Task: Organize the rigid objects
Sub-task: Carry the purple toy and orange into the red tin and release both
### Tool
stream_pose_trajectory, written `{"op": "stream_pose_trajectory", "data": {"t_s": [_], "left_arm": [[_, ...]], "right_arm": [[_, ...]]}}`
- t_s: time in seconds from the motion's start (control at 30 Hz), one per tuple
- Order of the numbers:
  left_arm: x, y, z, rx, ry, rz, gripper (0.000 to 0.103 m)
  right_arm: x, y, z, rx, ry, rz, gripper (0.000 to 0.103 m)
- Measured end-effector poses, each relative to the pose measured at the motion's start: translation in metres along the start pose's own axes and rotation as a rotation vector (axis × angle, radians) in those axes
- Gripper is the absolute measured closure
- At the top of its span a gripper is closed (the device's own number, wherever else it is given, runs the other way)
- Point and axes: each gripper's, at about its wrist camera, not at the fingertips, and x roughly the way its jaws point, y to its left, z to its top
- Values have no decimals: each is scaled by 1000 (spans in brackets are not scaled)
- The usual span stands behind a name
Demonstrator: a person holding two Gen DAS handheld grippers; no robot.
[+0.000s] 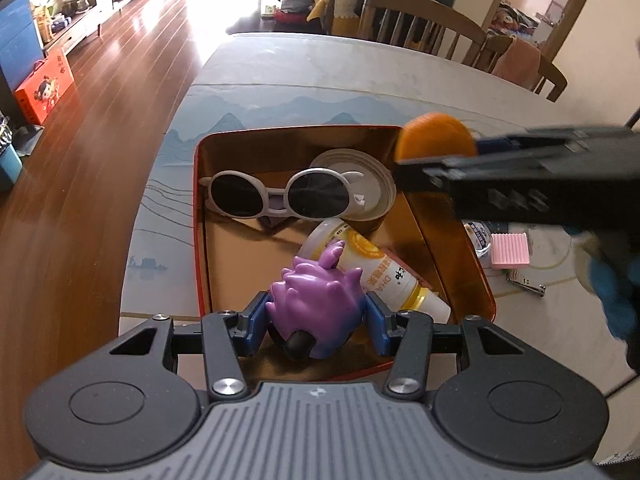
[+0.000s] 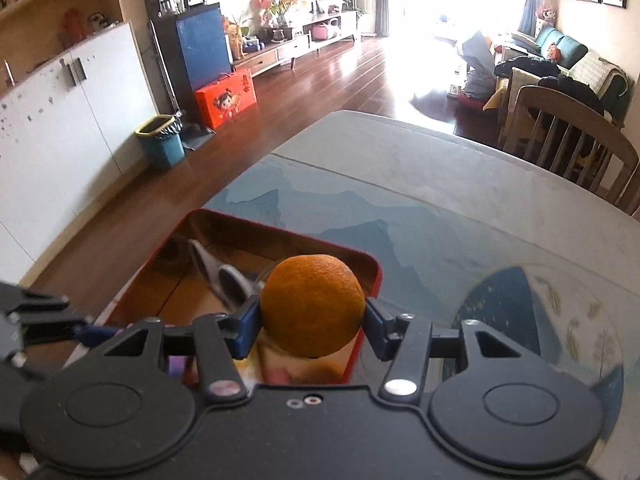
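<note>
Purple moulded plastic, spiky: a toy figure [image 1: 314, 304] clamped between my left fingers [image 1: 316, 316], held low over the near end of the red tin box [image 1: 456, 256], gold-lined. Contents there: white-framed round sunglasses [image 1: 276, 196], a smooth white bottle [image 1: 376, 268] lying on its side, a grey lid [image 1: 372, 196]. Best set the figure into the bare near-left corner before letting go, I judged.

Right wrist view: orange [image 2: 314, 308], dimpled, round, gripped at its middle by my right fingers [image 2: 312, 320] above the box's near wall; apt to roll, so lower it against a wall.

Glossy metal tin [image 1: 456, 264], shiny plastic purple toy [image 1: 316, 300], glossy wood floor [image 1: 80, 184].
</note>
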Motion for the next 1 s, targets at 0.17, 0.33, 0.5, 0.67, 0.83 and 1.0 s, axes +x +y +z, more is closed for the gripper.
{"op": "stream_pose_trajectory", "data": {"t_s": [0.17, 0.33, 0.5, 0.67, 0.83, 1.0], "left_arm": [[7, 4, 0, 15, 13, -9, 53], [10, 7, 1, 20, 19, -21, 53], [14, 10, 2, 12, 24, -33, 53], [16, 12, 4, 11, 28, -36, 53], [16, 11, 4, 18, 30, -27, 53], [12, 10, 3, 14, 23, -31, 54]], "right_arm": [[20, 2, 6, -15, 24, -14, 50], [30, 6, 7, -28, 47, -24, 50], [32, 6, 7, -32, 54, -26, 50], [29, 4, 9, -23, 36, -23, 49], [16, 2, 10, -13, 10, -21, 49], [-2, -5, 8, 25, 4, -4, 48]]}}
